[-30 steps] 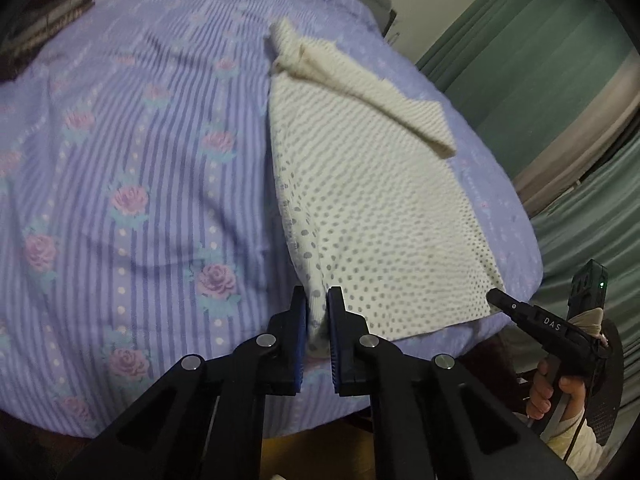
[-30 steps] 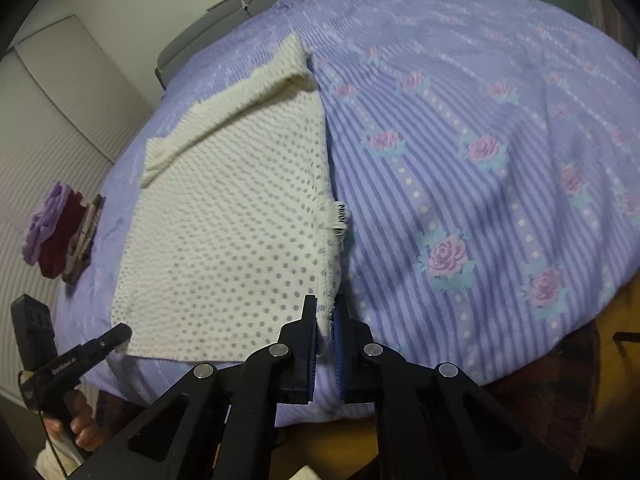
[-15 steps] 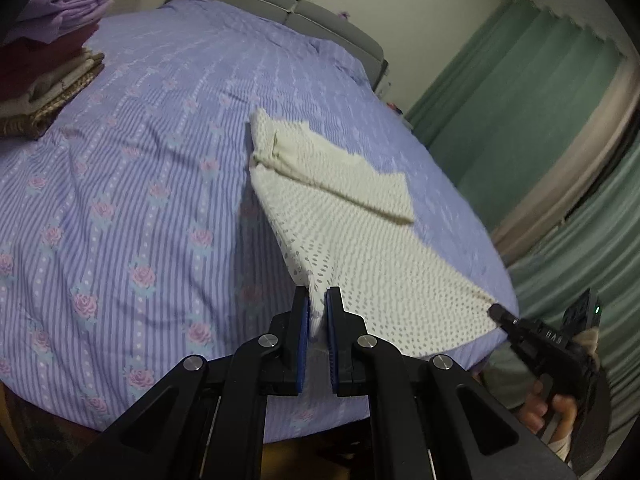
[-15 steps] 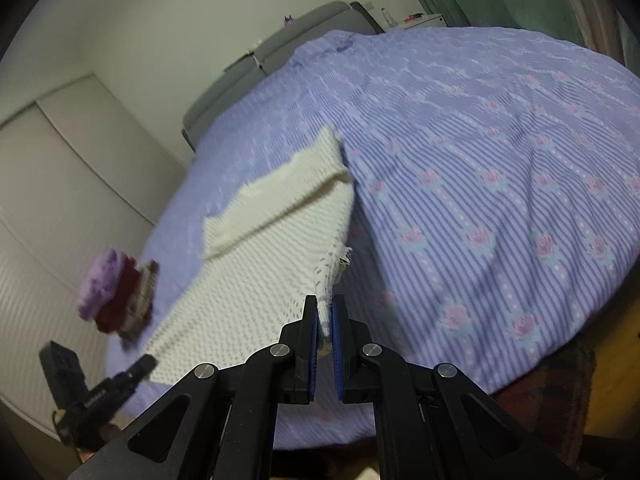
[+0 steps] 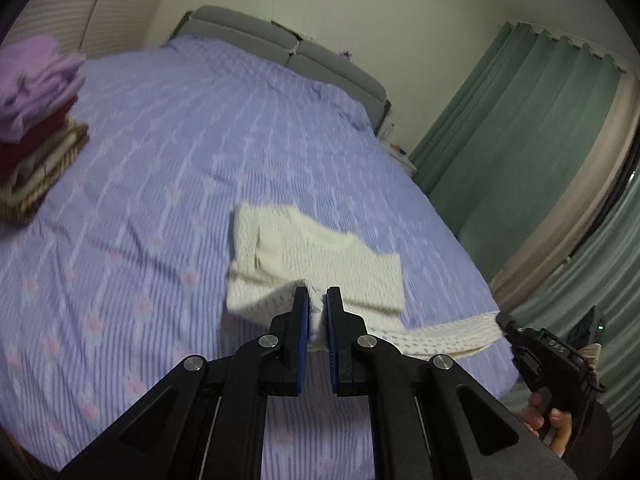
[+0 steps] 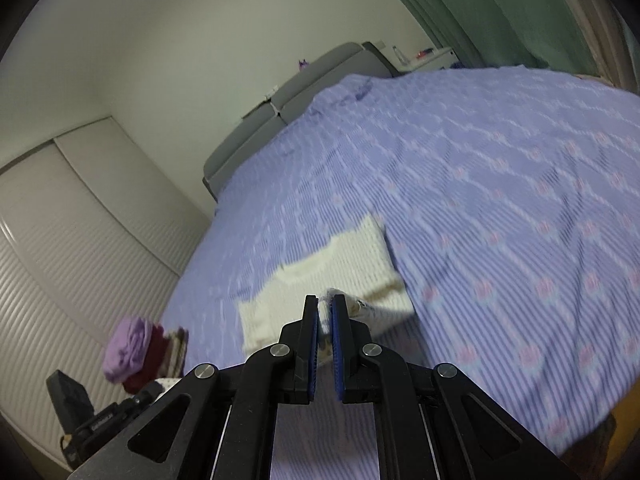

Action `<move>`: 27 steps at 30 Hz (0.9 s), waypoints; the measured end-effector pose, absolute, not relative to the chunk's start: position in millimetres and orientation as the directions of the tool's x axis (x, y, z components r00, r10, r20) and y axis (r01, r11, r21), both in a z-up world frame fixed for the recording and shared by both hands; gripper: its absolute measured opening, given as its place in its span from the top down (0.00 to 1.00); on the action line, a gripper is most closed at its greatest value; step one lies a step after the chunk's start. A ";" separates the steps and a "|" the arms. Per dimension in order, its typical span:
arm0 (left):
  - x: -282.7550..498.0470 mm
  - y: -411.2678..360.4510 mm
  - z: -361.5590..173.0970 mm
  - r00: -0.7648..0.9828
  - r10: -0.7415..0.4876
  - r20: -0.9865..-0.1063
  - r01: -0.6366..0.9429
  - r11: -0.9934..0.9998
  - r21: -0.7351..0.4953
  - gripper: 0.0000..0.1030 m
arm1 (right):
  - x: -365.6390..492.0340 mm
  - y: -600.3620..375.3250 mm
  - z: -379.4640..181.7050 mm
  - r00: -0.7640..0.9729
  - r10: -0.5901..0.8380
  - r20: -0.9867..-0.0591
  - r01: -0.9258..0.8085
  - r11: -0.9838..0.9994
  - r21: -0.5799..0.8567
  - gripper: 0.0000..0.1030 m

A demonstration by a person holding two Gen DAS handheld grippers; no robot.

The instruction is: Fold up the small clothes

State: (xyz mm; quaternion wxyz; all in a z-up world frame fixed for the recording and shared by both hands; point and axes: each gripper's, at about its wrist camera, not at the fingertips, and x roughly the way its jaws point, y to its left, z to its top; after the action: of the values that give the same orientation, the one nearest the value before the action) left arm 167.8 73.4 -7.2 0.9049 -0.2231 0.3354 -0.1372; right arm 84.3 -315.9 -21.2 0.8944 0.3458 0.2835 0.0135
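A cream dotted top [image 5: 320, 260] lies on the purple flowered bedspread [image 5: 160, 200], neckline toward the headboard. My left gripper [image 5: 318, 300] is shut on one corner of its bottom hem, held up above the bed. My right gripper [image 6: 325, 308] is shut on the other hem corner of the cream top [image 6: 340, 272]. The hem hangs as a lifted band between the two grippers, over the lower part of the top. The right gripper [image 5: 505, 322] also shows at the lower right of the left wrist view, in a hand. The left gripper's tip [image 6: 150, 390] shows at lower left of the right wrist view.
A stack of folded clothes [image 5: 36, 120], purple on dark red on tan, sits at the bed's left side, also seen as the stack [image 6: 140, 352]. A grey headboard [image 5: 280, 44] is at the far end. Green curtains [image 5: 520, 140] hang on the right. White wardrobe doors [image 6: 60, 220] stand left.
Both grippers have risen and moved toward the headboard with the hem, so the bottom half of the top has come off the bed and now hangs over the upper half.
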 end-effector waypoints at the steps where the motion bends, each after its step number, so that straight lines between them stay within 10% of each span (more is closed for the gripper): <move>1: 172.8 73.4 -4.7 0.741 -0.395 -0.543 0.097 0.863 -0.495 0.90 | 89.5 -316.7 -18.0 0.845 0.217 -0.489 0.168 0.760 0.628 0.93; 17: 289.9 84.5 -25.6 0.756 -0.273 -0.595 0.008 0.913 -0.408 0.94 | 224.0 -325.0 -22.1 0.805 0.161 -0.571 0.237 0.795 0.559 0.93; 27: 290.9 50.4 -60.8 0.549 -0.416 -0.725 0.308 0.907 -0.287 0.93 | 261.8 -320.8 -39.7 0.751 0.130 -0.648 0.254 0.848 0.465 0.93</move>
State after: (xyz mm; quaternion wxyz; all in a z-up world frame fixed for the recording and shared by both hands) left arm 290.9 50.4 -60.8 0.8779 -0.0632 0.4277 -0.2060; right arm 261.8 -320.8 -39.7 0.8948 0.2733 0.3513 -0.0346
